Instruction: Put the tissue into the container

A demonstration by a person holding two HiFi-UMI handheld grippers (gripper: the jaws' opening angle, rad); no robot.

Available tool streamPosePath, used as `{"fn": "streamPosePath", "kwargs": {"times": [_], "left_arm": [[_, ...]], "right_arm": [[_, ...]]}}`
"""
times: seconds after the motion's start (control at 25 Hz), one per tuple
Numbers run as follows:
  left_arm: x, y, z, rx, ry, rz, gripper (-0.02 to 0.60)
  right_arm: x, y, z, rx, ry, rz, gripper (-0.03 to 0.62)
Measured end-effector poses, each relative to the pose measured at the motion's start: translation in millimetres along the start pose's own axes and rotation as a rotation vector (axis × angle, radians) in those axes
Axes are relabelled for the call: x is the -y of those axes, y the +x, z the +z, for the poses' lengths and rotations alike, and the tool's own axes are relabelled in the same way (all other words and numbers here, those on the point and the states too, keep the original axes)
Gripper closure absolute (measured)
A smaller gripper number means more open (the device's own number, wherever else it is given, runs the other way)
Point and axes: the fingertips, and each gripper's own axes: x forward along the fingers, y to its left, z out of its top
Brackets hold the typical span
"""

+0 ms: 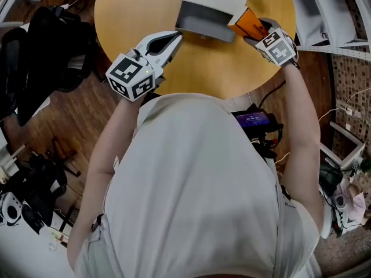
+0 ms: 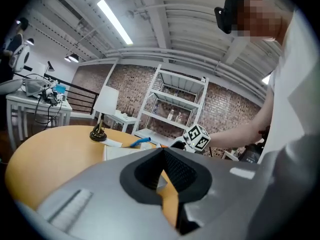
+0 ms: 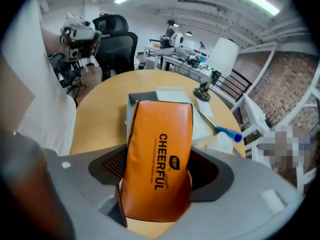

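Note:
An orange tissue pack (image 3: 159, 159) printed "CHEERFUL" stands upright between the jaws of my right gripper (image 3: 157, 184), which is shut on it. In the head view the tissue pack (image 1: 248, 23) hangs at the right end of the grey open container (image 1: 200, 23) on the round wooden table (image 1: 145, 10), with the right gripper (image 1: 256, 32) just behind it. Seen along the right jaws, the container (image 3: 131, 110) lies right behind the pack. My left gripper (image 1: 169, 42) hovers near the container's left corner. Its jaws (image 2: 162, 151) are shut with nothing in them.
A small lamp (image 3: 216, 64) and a blue-capped bottle (image 3: 226, 138) stand on the table's far side beyond the container. A white shelf unit (image 1: 327, 7) is to the right, a black office chair (image 1: 49, 45) to the left. Cables and a lit device (image 1: 255, 120) lie by the table's near edge.

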Motion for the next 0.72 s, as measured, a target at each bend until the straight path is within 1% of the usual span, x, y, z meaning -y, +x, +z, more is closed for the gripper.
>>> {"fn": "streamPosePath", "kwargs": {"times": [0.08, 0.12, 0.2, 0.28, 0.36, 0.48, 0.6, 0.72], "left_arm": [[-2, -5, -1, 0.012, -0.012, 0.014, 0.581], [-5, -9, -2, 0.016, -0.016, 0.022, 0.581], [-16, -19, -5, 0.021, -0.024, 0.039, 0.581], [-24, -30, -5, 0.026, -0.031, 0.056, 0.581], [-24, -39, -3, 0.032, -0.034, 0.071, 0.581], [-19, -45, 1, 0.038, -0.033, 0.085, 0.581], [-22, -49, 1, 0.041, -0.038, 0.093, 0.581], [-24, -49, 1, 0.041, -0.04, 0.088, 0.581]], "right_arm": [[-12, 5, 38, 0.03, -0.064, 0.053, 0.227], [-19, 12, 55, 0.03, -0.099, 0.081, 0.226], [-33, 38, 83, 0.006, -0.163, 0.122, 0.226], [-44, 67, 98, -0.033, -0.199, 0.143, 0.226], [-52, 90, 99, -0.082, -0.217, 0.144, 0.226], [-58, 109, 92, -0.129, -0.254, 0.137, 0.224], [-58, 120, 88, -0.141, -0.286, 0.133, 0.224], [-55, 125, 90, -0.131, -0.284, 0.14, 0.218]]}}
